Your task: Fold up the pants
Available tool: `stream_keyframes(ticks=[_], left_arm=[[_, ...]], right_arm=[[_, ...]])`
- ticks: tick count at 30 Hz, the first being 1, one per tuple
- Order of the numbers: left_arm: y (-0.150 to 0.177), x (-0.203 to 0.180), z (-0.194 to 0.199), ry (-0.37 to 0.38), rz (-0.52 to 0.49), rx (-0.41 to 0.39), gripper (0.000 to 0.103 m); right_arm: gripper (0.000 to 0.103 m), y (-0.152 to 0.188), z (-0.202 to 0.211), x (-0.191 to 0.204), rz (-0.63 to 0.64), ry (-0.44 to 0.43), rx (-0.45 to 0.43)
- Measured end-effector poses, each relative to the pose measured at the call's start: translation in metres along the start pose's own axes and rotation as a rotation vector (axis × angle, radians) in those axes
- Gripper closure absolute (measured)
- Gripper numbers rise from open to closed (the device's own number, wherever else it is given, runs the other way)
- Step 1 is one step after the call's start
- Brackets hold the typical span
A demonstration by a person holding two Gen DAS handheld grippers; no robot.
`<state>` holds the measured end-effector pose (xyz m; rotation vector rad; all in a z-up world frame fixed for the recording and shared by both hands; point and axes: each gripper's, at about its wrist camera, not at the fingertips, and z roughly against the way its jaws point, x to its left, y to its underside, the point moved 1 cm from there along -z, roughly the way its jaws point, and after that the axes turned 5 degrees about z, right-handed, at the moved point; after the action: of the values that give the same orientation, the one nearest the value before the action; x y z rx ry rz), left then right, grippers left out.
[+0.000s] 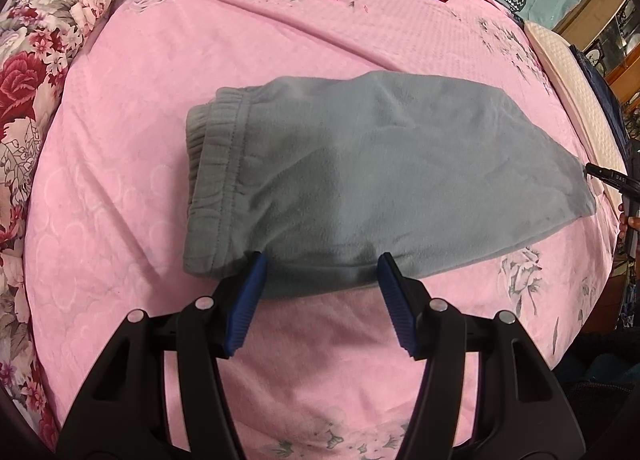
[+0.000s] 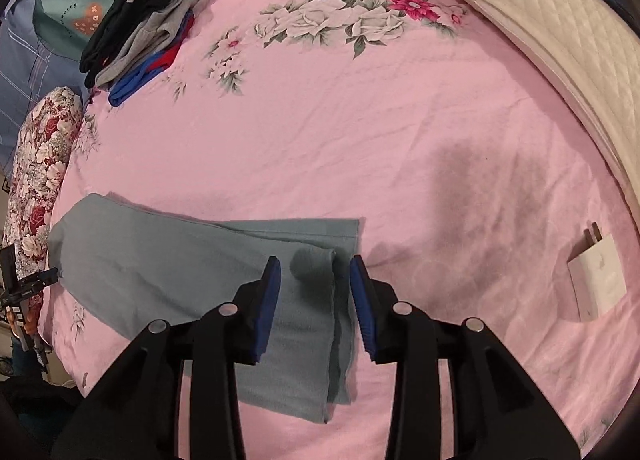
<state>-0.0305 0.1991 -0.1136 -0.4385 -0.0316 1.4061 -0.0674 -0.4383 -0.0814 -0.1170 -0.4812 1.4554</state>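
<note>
The gray pants [image 1: 352,176] lie flat on the pink bed sheet [image 1: 280,32], about in the middle of the left wrist view. They are already folded over into a short, thick bundle. The stretchy waistband [image 1: 212,164] sits at the 9 o'clock side, and the other end points to 3 o'clock. In the right wrist view, the leg ends [image 2: 312,300] are laid over on top, with their edges not quite lined up. The left gripper [image 1: 320,272] waits at the 6 o'clock edge of the pants. Its blue pads [image 1: 248,300] stand wide apart, and nothing is pinched between them, so it is let go. The right gripper [image 2: 316,280] hangs over the leg ends. Its jaws are apart too, with cloth under the gap, but the pads do not squeeze it, so it looks let go as well. I think most of the folding is done. What may be left is one more fold or a little tidy-up of the edges, and then moving the pants to the pile of folded clothes [image 2: 140,24] at 10 o'clock in the right wrist view. A small white plug [image 2: 596,284] lies on the sheet at 3 o'clock, well apart from the pants.
</note>
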Motion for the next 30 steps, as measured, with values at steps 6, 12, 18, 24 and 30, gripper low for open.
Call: stream_keyframes(ticks=[6, 12, 18, 24, 30], left_arm=[[-0.006, -0.003, -0.003, -0.010, -0.002, 0.008, 0.040], [-0.008, -0.006, -0.002, -0.009, -0.005, -0.012, 0.039], [-0.004, -0.005, 0.003, -0.017, -0.003, -0.022, 0.039], [-0.002, -0.005, 0.019, 0.020, 0.008, -0.089, 0.033], [0.012, -0.003, 0.001, 0.011, 0.000, -0.061, 0.033]], right_arm=[[0.103, -0.005, 0.015, 0.006, 0.053, 0.010, -0.054], [0.103, -0.012, 0.024, -0.010, 0.007, 0.049, -0.106], [0.100, -0.008, 0.001, -0.021, -0.020, 0.115, -0.069], [0.057, 0.000, 0.023, 0.043, 0.063, -0.063, -0.138], [0.057, 0.005, -0.014, 0.082, 0.054, -0.257, -0.025]])
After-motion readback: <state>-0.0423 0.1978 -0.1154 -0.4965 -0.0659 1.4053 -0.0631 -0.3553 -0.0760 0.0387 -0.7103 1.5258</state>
